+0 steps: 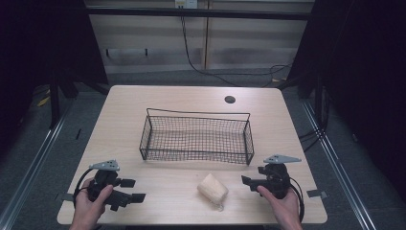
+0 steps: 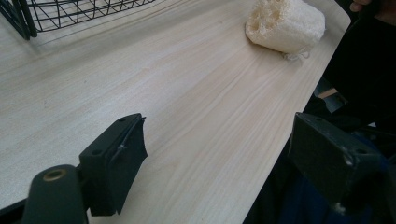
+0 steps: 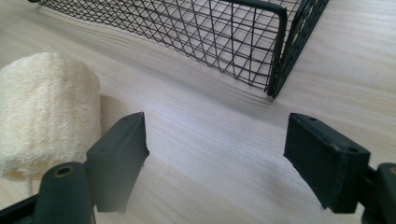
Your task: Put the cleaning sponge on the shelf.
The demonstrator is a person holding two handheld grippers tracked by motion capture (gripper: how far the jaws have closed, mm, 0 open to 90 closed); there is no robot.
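Pale wooden table [image 1: 143, 103] carries a wire basket [image 1: 196, 136]; our loofah sponge [image 1: 213, 188] lies just in front of it. Both tongs gape empty, so we should swing the right gripper [image 1: 250, 181] squarely around the sponge; left gripper [image 1: 131, 189] waits.

A pale beige wood grain, streaked with fine lighter and darker lines, is shown on the counter [image 1: 143, 105]. The basket [image 1: 196, 136] is made of black wire, woven into a diamond mesh along its walls (a squarer grid is seen from above). The sponge [image 1: 213, 188] is coloured cream to off-white, its end pitted with darker holes. Both the left tool [image 1: 128, 190] and the right tool [image 1: 249, 181] are coloured matt black, each topped with a grey plate. A round black hole [image 1: 230, 99] is marked near the counter's far edge.
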